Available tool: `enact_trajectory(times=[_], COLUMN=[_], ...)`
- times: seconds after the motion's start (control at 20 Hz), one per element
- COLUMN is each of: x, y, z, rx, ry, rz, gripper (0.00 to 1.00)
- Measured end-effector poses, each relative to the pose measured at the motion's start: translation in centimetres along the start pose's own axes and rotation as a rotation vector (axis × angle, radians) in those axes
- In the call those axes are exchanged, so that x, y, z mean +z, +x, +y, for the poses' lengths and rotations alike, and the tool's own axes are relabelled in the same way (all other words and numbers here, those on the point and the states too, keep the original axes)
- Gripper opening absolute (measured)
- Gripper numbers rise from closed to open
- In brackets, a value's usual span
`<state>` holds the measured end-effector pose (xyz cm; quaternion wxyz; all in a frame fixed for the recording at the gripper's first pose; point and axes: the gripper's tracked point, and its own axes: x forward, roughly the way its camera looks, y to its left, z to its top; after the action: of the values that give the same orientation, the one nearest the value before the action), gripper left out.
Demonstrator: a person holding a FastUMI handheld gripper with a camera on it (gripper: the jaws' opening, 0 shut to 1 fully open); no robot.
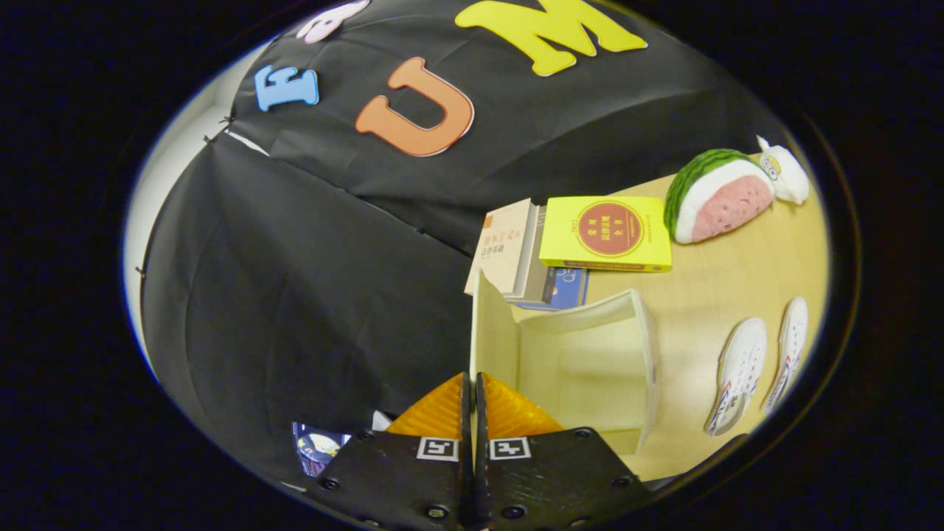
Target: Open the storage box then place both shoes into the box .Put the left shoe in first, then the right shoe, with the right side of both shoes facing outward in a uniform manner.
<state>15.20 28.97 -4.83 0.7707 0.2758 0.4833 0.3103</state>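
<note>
1. Hand-held gripper (473, 391): we found its two fingers pressed together on the thin edge of the raised lid (493, 332) of the storage box (590, 361); the panel ran straight ahead from between the fingertips, so we judged the fingers clamped on it.
2. Storage box: pale cream, open, its hollow showing empty. It sat on the worktop (708, 287) just ahead of the fingers and a little to their right, near the worktop's edge by the black cloth wall.
3. Shoes: a white pair with coloured side stripes. The nearer shoe (736, 375) and the farther shoe (788, 350) lay side by side, almost touching, well to the right of the box and apart from it. Their long axes ran roughly parallel to each other and to the box's open side. We could not tell left from right.
4. Deciding relation: the shoes lay off to the right of the fingers, beyond the box, so we judged the next reach would have to swing rightwards once the lid was let go.
5. Other items: a stack of books (516, 258) with a yellow book (606, 233) beside it, beyond the box; a watermelon-slice plush (715, 195) and a small white plush (783, 171) towards the far right corner.
</note>
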Motion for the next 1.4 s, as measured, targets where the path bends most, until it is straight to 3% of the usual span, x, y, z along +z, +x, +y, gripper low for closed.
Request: enact_trajectory(times=[0.3,0.45,0.55,0.65,0.7,0.9,1.05,1.15,1.4], x=[-1.7,-2.9,-3.2,-3.5,-3.4,-3.9,-4.2,-3.8,-4.2], y=[-0.1,0.5,1.9,2.6,2.7,1.8,0.8,-0.6,-3.2], z=[2.8,4.8,7.2,9.8,10.8,10.4,8.7,5.9,-5.8], rx=[-0.147,-0.163,-0.112,-0.039,-0.015,-0.071,-0.089,-0.129,-0.295], ry=[0.162,0.099,0.058,0.02,-0.006,-0.14,-0.168,-0.192,-0.218], rz=[-0.15,-0.137,-0.123,-0.104,-0.103,-0.114,-0.105,-0.114,-0.072], gripper=[0.01,0.01,0.01,0.23,0.28,0.86,0.96,0.96,0.96])
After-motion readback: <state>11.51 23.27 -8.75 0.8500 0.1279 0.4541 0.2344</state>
